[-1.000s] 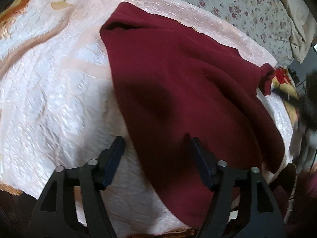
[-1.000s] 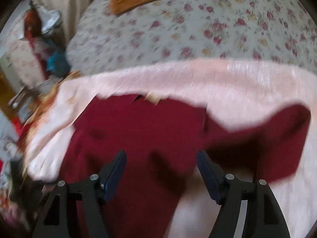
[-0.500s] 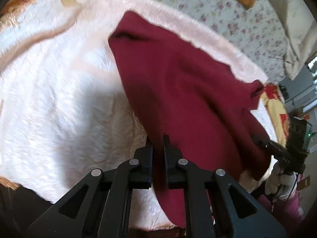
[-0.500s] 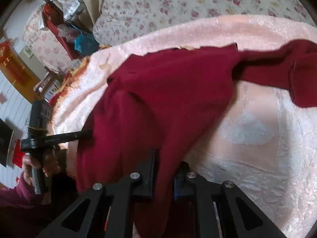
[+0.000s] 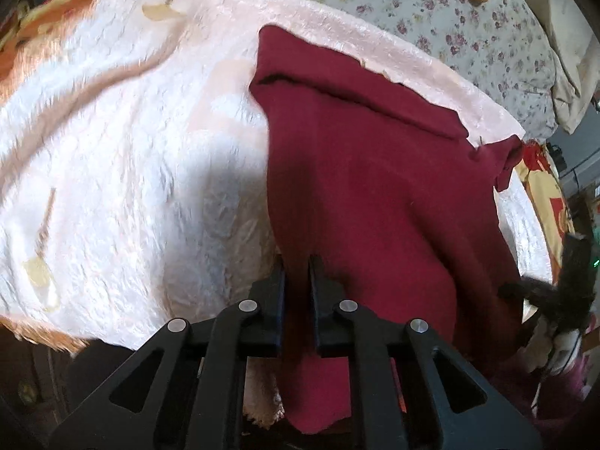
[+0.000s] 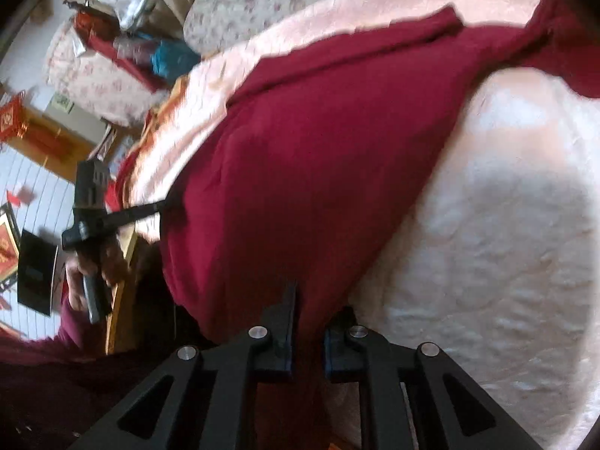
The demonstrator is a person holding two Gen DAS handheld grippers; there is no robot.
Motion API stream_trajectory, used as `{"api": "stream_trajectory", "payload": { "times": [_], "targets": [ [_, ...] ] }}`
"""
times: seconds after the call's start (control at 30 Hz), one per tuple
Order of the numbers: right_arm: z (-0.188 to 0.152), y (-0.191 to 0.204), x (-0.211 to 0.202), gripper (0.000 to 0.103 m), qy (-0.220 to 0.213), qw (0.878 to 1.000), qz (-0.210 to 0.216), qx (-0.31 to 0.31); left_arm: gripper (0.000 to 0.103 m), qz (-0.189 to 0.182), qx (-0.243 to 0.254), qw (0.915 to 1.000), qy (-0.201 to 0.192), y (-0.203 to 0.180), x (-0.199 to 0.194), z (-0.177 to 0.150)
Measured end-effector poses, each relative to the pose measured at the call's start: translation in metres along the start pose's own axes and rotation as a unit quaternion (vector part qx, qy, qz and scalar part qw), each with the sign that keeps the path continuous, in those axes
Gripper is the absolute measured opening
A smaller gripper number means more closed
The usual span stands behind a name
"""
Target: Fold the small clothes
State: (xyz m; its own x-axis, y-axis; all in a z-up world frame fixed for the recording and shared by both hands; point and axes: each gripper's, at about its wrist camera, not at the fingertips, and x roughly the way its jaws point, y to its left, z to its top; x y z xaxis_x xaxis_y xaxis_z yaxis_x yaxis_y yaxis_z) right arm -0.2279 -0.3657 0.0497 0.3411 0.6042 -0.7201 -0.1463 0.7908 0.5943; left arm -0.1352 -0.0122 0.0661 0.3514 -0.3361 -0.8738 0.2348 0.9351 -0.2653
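A dark red garment (image 5: 375,168) lies spread over a pale pink quilted blanket (image 5: 131,150), its near hem hanging past the bed's edge. My left gripper (image 5: 296,262) pinches that hem near its left corner; its jaws are opening slightly with the cloth still pressed between the pads. In the right wrist view the same garment (image 6: 318,150) runs away from my right gripper (image 6: 318,300), which grips the hem at the other corner, jaws likewise opening a little on the cloth. One sleeve (image 6: 562,37) trails off at the upper right.
A floral sheet (image 5: 450,18) covers the bed beyond the blanket. The person's hand (image 6: 86,262) holds the left tool at the bed's edge. Cluttered furniture (image 6: 123,37) and a dark flat item (image 6: 35,270) stand beside the bed.
Both grippers went from wide open over the hem to shut on it. The left lifted its corner a little; the right swung down and sideways, drawing the hem taut.
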Motion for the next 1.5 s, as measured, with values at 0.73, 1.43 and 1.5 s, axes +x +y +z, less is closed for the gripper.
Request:
{"api": "stream_trajectory", "payload": {
  "times": [0.73, 1.43, 1.5],
  "targets": [
    [0.121, -0.149, -0.094, 0.048, -0.240, 0.915, -0.200, 0.255, 0.055, 0.010, 0.066, 0.9974, -0.028, -0.092, 0.082, 0.080],
    [0.138, -0.138, -0.101, 0.013, -0.217, 0.902, -0.362, 0.087, 0.055, 0.031, 0.069, 0.9967, -0.029, -0.096, 0.096, 0.074],
    [0.143, -0.126, -0.108, 0.012, -0.207, 0.880, -0.427, 0.034, 0.055, 0.028, 0.066, 0.9970, -0.031, -0.095, 0.094, 0.074]
  ]
}}
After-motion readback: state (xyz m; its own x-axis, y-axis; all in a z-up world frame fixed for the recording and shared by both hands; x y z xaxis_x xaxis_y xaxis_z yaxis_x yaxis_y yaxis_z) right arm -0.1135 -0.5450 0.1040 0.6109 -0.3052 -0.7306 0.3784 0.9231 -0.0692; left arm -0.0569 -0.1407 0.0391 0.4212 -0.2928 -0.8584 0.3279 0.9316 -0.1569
